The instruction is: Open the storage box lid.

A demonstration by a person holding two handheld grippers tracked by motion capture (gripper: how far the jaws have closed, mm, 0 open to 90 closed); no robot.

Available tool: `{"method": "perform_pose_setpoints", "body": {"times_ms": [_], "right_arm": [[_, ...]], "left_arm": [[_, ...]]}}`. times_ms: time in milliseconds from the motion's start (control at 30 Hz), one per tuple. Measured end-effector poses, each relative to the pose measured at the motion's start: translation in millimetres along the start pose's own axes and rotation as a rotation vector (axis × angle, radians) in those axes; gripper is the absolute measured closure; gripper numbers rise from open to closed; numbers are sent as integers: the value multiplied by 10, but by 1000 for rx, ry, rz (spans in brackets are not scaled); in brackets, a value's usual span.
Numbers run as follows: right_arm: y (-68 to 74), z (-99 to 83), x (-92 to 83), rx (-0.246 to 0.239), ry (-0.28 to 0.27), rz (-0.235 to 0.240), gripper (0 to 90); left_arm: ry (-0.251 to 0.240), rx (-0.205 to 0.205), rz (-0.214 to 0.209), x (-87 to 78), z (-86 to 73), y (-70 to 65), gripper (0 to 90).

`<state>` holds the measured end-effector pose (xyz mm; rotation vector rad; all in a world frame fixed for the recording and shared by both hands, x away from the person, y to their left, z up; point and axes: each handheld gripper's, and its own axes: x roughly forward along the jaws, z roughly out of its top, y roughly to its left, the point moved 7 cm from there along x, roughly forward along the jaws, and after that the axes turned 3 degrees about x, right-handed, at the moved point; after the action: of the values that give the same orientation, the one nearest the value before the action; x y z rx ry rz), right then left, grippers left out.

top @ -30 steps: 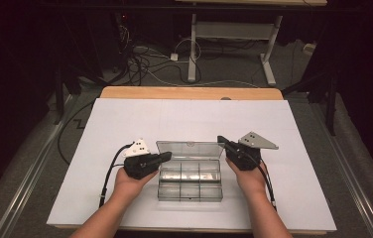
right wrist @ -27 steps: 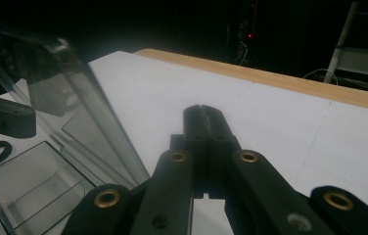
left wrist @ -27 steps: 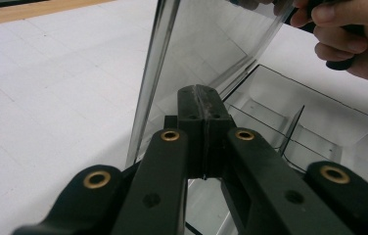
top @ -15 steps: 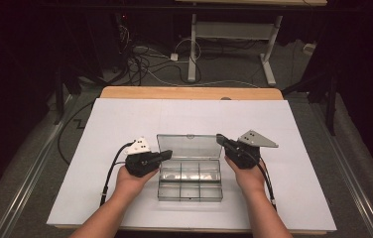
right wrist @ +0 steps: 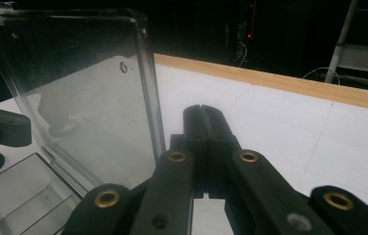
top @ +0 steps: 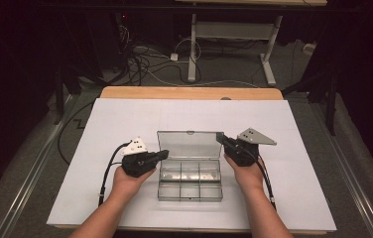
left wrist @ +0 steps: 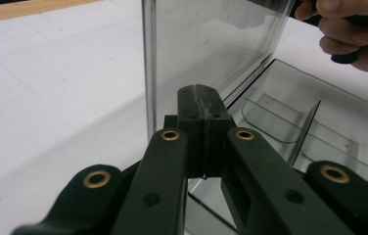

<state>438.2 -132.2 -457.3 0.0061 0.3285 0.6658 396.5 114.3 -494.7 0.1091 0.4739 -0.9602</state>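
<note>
A clear plastic compartment box (top: 190, 181) sits near the front middle of the white desk (top: 125, 114), its lid (top: 189, 145) standing open at the far side. The left gripper (top: 164, 154) and right gripper (top: 219, 137) flank the lid, fingers pressed fully together, holding nothing.

I see a clear, maybe slightly smoky box (top: 190, 178) w/ see-through lid (top: 189, 144), white table cover (top: 125, 119) w/ faint grid, tan wood edge (top: 189, 93), black grippers (top: 160, 155) (top: 220, 136), brass rivets.
</note>
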Motion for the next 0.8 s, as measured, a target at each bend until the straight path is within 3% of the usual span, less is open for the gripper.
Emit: {"method": "perform_pose_setpoints", "body": {"times_ms": [267,500,800], "right_arm": [[-18,-7,12,3,8,-4,900],[-28,-7,7,5,10,-9,900],[-42,-3,24,8,12,-10,900]], "left_arm": [[11,5,40,-129,-73,98,881],[12,-16,95,-311,-73,305,881],[-9,-44,104,-174,22,427,881]]}}
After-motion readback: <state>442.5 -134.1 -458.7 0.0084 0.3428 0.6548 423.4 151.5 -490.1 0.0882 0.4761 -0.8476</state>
